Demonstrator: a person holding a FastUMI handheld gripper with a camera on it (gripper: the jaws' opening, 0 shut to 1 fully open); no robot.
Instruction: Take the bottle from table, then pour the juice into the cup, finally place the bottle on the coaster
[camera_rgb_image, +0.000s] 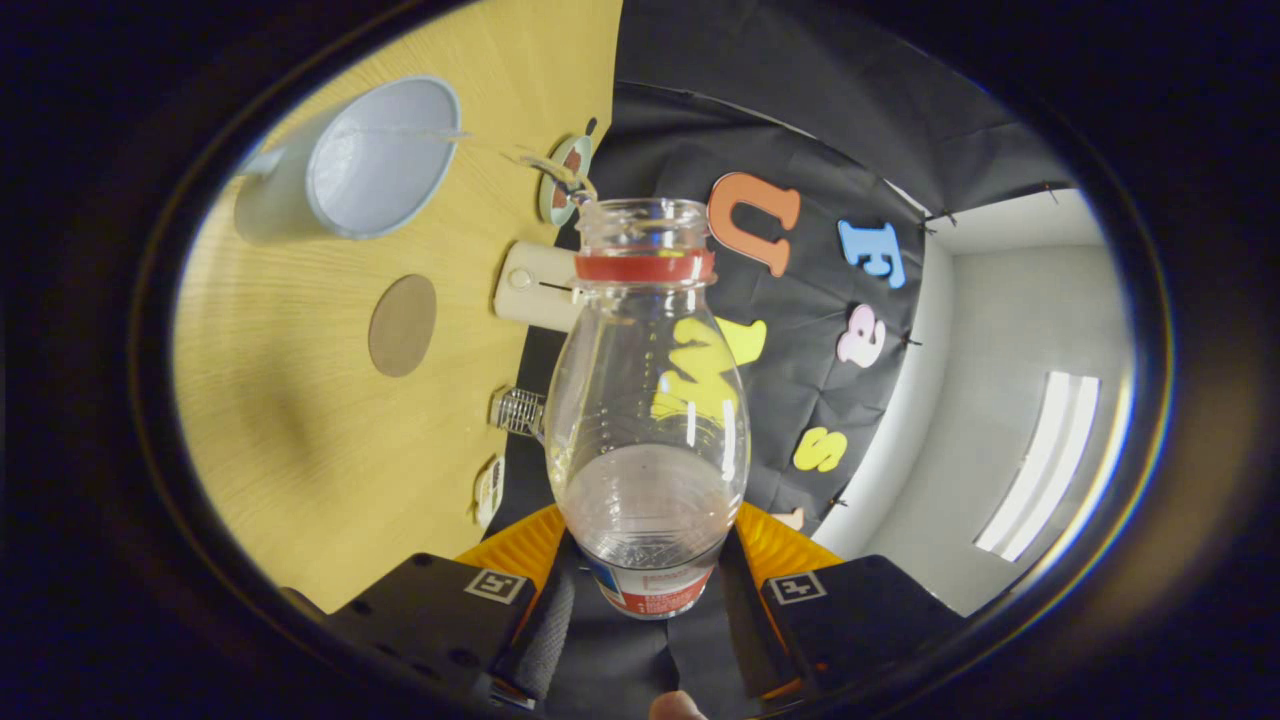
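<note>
1. The tongs (648, 585) are closed on the bottle (648, 400). One finger presses on each side of it, down by its label.
2. The bottle is see-through and has no cap. It sits between the fingers and sticks out ahead of them. It is tipped over on its side, with its open mouth toward the cup.
3. The cup (380, 158) is far ahead of the fingers, off to one side, on the wooden table (290, 420).
4. A thin stream of juice (545, 165) runs from the bottle's mouth toward the cup. I think this is the pouring step, and it looks almost done, since the bottle looks nearly empty.
5. The round brown coaster (402, 325) lies on the table, nearer the tongs than the cup.
6. Next, I think the bottle must be turned upright and set gently on the coaster.
</note>
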